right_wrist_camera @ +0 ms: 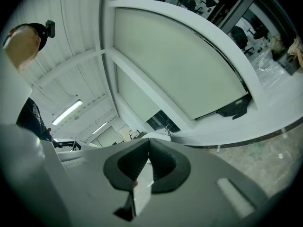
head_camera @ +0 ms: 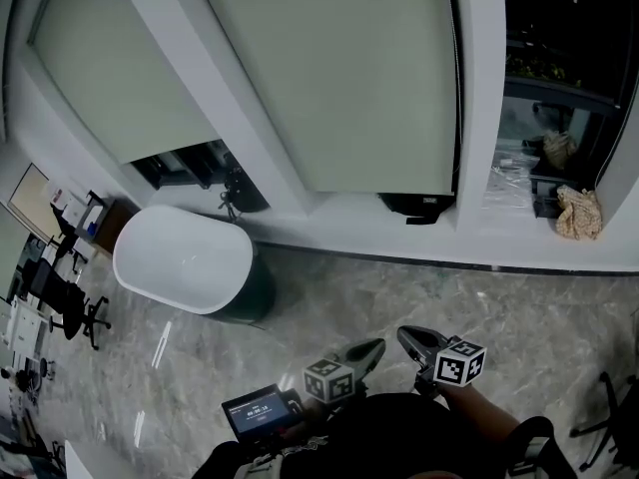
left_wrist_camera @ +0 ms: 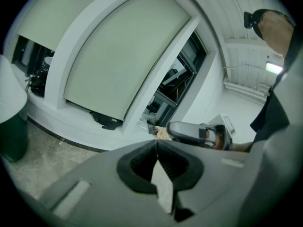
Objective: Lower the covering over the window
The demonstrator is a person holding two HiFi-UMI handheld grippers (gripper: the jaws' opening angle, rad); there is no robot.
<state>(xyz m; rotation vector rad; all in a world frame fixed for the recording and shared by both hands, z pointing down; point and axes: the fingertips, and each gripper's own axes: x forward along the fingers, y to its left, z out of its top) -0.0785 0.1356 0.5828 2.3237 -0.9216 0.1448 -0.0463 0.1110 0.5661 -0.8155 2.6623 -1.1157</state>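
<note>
- Pale-green covering (head_camera: 339, 78) fills the middle window bay (head_camera: 477, 98). Its long axis runs vertically, from top to sill (head_camera: 349, 233), and its bottom edge lies level just above the sill.
- Directly below that edge: black fitting (head_camera: 414, 208).
- To the left, neighbouring covering (head_camera: 110, 78) stops higher, with a dark gap beneath it.
- State, left gripper (head_camera: 371, 348): jaws pressed together, empty, well apart from the window.
- State, right gripper (head_camera: 407, 335): jaws together, empty, tips toward the window.

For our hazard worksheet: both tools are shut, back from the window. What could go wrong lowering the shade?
1. The shut left tool and right tool must open first, or they may fumble the shade.
2. The white tub ahead could trip a step forward.
</note>
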